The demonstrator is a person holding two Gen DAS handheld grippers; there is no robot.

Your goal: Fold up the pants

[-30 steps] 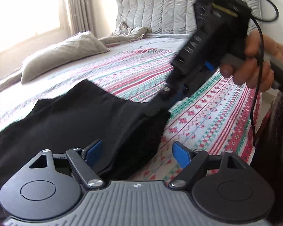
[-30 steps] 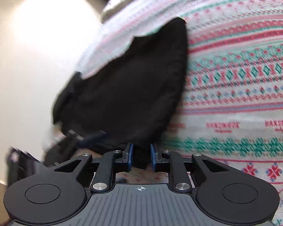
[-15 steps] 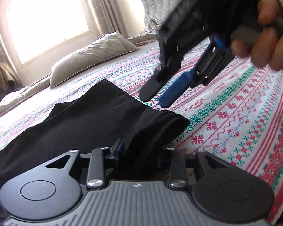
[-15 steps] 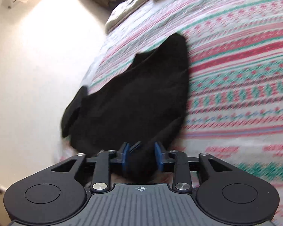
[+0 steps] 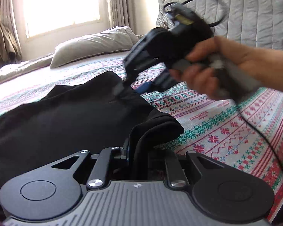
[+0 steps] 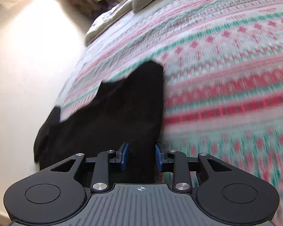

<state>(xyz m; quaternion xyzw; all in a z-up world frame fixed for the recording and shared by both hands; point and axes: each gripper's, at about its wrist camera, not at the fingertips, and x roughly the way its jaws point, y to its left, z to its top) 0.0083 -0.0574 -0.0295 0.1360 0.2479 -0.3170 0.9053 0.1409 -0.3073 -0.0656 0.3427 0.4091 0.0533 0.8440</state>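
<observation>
Pants [image 5: 69, 120] are lying spread across the patterned bedspread [image 5: 226, 131], a dark mass filling the 9 o'clock half of my left wrist view and running off toward the 8 o'clock edge. In the right wrist view the same pants [image 6: 126, 103] are stretching away from me toward 12 o'clock, with one end drooping over the side of the bed at about 8 o'clock.

I am closing the left hand-held gripper [image 5: 139, 156] on a raised fold of the fabric; the cloth is bunched between the jaws and standing up in a hump just ahead of them, so I am reading this as a narrow grip on the pants. The right hand-held gripper [image 6: 141, 157] is narrowing too, with black fabric sitting between its blue pads [image 6: 124, 156]; the pads look to be pressing the cloth, though motion blur makes the contact hard to confirm. From the left camera I am seeing that right hand-held gripper [image 5: 122, 88] tipped down onto the pants at about 12 o'clock, with the person's hand [image 5: 226, 71] wrapped round its handle.

As for progress, I am judging the fold to be at an early stage. The garment is still mostly flat and long, no neat stacked layers are showing, and both grips are only now being taken. Lifting, carrying one end over the other and smoothing all appear to remain. A grey pillow [image 5: 96, 47] is lying well apart, near the headboard.
</observation>
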